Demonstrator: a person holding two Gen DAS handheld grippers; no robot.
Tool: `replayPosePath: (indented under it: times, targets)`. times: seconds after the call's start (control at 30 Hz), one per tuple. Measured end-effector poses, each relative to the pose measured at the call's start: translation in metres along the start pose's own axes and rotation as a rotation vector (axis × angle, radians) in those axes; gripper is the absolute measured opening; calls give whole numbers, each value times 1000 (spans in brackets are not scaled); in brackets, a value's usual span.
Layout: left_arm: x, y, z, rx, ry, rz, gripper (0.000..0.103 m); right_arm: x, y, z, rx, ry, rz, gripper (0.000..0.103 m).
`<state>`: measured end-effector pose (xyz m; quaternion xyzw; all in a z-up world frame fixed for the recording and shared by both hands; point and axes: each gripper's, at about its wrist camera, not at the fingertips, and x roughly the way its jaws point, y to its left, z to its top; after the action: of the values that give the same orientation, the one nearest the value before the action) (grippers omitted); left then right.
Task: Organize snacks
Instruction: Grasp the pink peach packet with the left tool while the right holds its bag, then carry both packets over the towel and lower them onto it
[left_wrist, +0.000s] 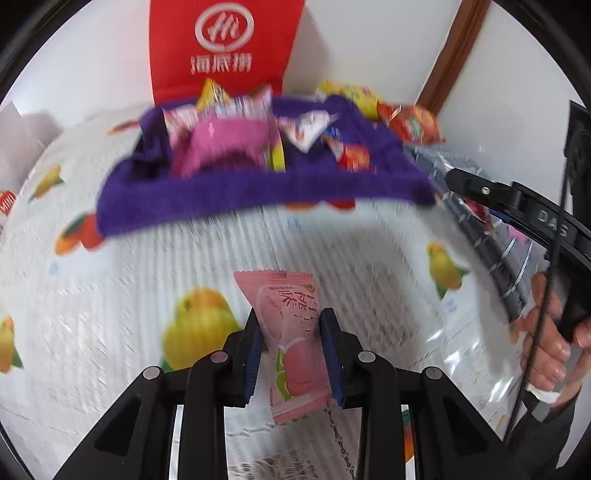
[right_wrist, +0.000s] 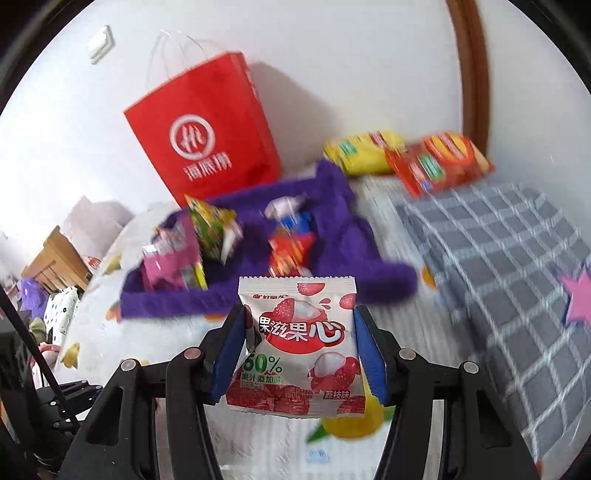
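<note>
My left gripper (left_wrist: 291, 343) is shut on a pink peach-print snack packet (left_wrist: 288, 332), lifted above the fruit-print cloth. My right gripper (right_wrist: 301, 343) is shut on a white lychee-print snack packet (right_wrist: 299, 347), its blue pads pressing on both side edges. Ahead of both lies a purple cloth tray (left_wrist: 258, 188) (right_wrist: 369, 273) holding several small snack packets. In the left wrist view the right gripper's black body (left_wrist: 517, 206) and the hand on it show at the right edge.
A red paper bag (right_wrist: 207, 136) (left_wrist: 221, 48) stands against the wall behind the tray. Yellow (right_wrist: 362, 153) and orange (right_wrist: 439, 162) chip bags lie at the back right. A grey checked cloth (right_wrist: 498, 243) covers the right side. A wooden door frame (right_wrist: 469, 66) rises behind.
</note>
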<state>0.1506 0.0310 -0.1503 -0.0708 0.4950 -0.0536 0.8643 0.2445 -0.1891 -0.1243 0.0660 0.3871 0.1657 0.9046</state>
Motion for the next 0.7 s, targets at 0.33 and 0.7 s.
replayPosePath:
  times: [0.33, 0.7]
  targets:
    - [-43, 41, 111, -60, -153, 47, 29, 56, 22, 68, -17, 23, 14, 58]
    - [24, 61, 188, -99, -132, 56, 27, 125, 16, 90, 18, 84, -1, 58]
